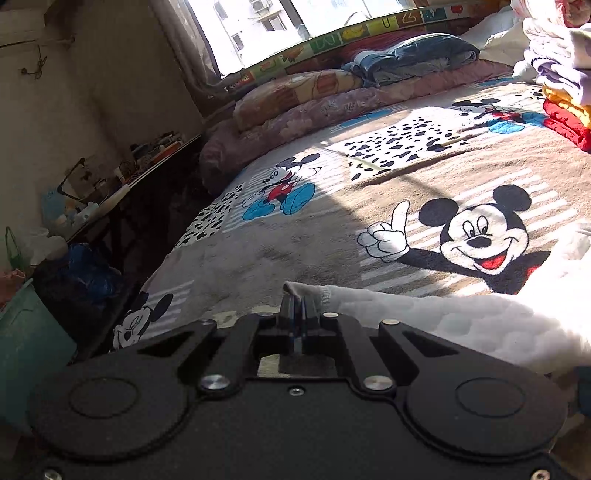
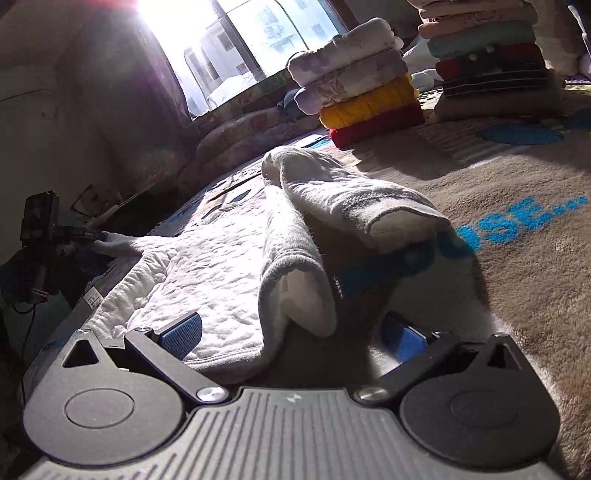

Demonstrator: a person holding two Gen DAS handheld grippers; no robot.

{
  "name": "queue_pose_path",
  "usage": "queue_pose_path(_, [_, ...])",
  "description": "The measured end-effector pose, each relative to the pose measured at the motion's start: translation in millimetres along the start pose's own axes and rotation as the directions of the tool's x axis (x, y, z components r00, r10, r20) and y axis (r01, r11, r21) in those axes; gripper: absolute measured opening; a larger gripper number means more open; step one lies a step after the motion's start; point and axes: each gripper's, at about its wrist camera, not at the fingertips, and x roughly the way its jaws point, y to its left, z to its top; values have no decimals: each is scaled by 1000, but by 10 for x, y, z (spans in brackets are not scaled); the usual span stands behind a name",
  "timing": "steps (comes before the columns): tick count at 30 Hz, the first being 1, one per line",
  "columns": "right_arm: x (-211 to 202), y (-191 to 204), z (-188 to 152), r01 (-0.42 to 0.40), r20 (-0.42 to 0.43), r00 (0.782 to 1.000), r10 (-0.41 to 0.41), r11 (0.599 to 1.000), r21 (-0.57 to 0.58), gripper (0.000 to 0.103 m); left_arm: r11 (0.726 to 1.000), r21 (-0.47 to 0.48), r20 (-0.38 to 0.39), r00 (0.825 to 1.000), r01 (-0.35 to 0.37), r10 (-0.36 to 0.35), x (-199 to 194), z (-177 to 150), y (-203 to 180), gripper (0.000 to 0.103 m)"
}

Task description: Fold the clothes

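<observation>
- The left gripper (image 1: 297, 306) is pinched closed on a corner of the white quilted garment (image 2: 207, 273), at 6 o'clock in its own view.
- The right gripper (image 2: 291, 334) stands wide open, blue pads (image 2: 183, 332) apart (nothing held), a folded sleeve between them.
- The garment lies on the cartoon blanket (image 1: 332, 221); folded stacks (image 2: 365, 85) sit at 1 o'clock.

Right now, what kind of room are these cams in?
Most likely a home bedroom: a bed covered by a brown cartoon-mouse fleece blanket, rolled floral quilts under a sunlit window, and stacks of folded clothes on the bed.
</observation>
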Motion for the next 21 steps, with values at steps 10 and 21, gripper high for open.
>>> queue_pose_path(10, [36, 42, -17, 15, 2, 1000, -15, 998, -55, 103, 999, 40, -124, 992, -30, 35, 337, -639, -259, 1])
queue_pose_path(21, [44, 59, -36, 26, 7, 1000, -26, 997, -79, 103, 980, -198, -57, 998, 9, -20, -177, -201, -100, 2])
